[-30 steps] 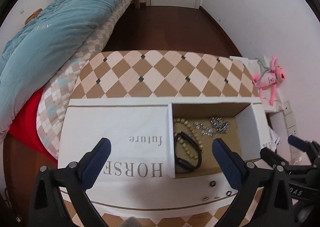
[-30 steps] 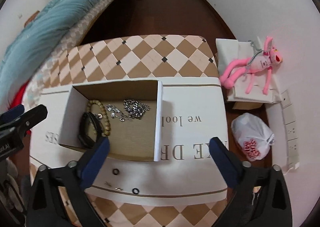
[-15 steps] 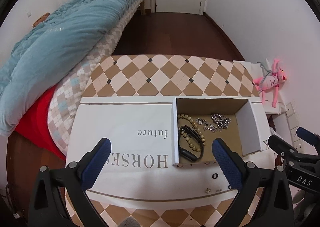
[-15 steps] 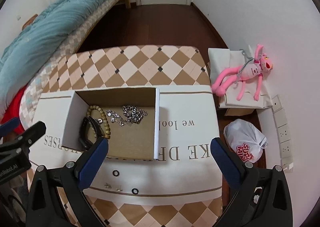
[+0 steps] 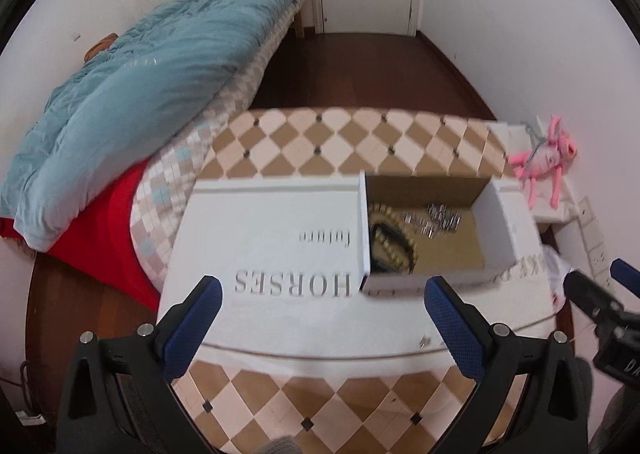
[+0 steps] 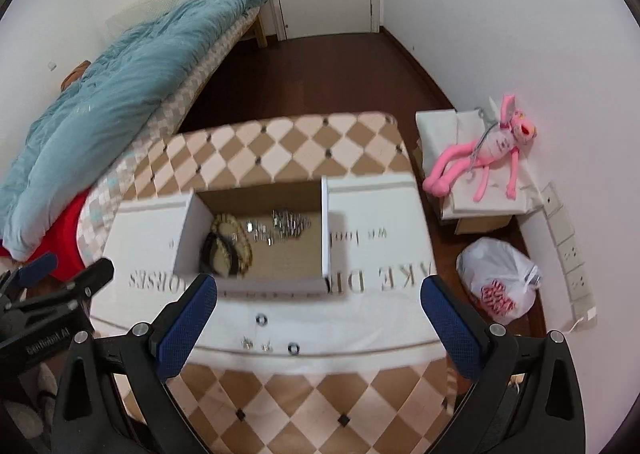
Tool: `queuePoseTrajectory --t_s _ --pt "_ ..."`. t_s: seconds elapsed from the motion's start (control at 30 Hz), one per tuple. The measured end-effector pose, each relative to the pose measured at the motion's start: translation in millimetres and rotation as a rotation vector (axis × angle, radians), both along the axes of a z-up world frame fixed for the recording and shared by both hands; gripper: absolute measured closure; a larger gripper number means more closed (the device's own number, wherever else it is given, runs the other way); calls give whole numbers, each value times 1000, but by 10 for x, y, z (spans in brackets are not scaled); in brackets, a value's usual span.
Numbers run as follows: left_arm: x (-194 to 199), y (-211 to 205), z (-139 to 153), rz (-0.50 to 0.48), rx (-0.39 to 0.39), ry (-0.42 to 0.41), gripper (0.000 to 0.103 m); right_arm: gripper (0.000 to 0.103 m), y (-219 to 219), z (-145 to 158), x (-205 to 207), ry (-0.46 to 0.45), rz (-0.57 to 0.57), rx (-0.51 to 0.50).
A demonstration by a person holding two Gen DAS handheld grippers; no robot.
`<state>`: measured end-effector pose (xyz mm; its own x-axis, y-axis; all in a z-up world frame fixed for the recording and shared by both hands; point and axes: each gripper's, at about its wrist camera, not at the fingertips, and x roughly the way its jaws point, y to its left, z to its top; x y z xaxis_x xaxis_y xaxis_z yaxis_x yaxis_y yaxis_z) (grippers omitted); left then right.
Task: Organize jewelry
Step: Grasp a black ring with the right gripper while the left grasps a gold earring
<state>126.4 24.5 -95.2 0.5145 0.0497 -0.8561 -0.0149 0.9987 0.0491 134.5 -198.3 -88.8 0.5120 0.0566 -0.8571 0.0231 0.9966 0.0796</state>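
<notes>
Both my grippers pulled back higher; box (image 6: pixel 256 286) looks smaller. Right view alone shows two rings (image 6: pixel 261 319) near the cloth's (image 6: pixel 360 318) front edge. Left gripper (image 5: pixel 320 328), right gripper (image 6: pixel 318 328) wide, empty. Bracelets (image 6: pixel 228 246) stay boxed.

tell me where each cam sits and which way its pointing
Left wrist: rides on the left gripper, above the table's near edge, looking down and forward at the box; its own open fingers show, plus the right gripper at the right edge.
Right wrist: rides on the right gripper, further right, same heading; the left gripper shows at the left edge.
Shared: box, white cloth, bed, pink toy, door.
</notes>
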Motion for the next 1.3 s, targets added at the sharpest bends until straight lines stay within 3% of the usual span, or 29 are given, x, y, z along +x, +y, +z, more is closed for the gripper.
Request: queuePoseTrajectory --t_s 0.1,0.2,0.3,0.57,0.67,0.7,0.83,1.07,1.3 --pt "-96 -19 -330 -7 20 20 0 5 0 -398 -103 68 14 36" --pt "-154 -56 -753 -20 58 88 0 33 63 -927 -175 154 48 59" --pt "-188 -50 -1080 -28 70 154 0 48 120 -1315 -223 200 68 64" --pt "-195 -39 -1371 -28 60 218 0 57 294 -1600 -248 163 125 27" --pt "-183 -49 -1402 -31 65 223 0 77 355 -1599 -218 138 139 -27" --pt "-182 -56 -1401 -34 67 222 0 89 369 -1602 -223 130 142 -45" --pt "-194 -135 -1354 -55 65 212 0 90 431 -1604 -239 112 167 -80" --pt "-169 -434 -1290 -140 -14 195 2 90 57 -1481 -266 121 55 27" --pt "-121 -825 -1402 -256 -22 208 36 90 -212 -1429 -271 130 -9 40"
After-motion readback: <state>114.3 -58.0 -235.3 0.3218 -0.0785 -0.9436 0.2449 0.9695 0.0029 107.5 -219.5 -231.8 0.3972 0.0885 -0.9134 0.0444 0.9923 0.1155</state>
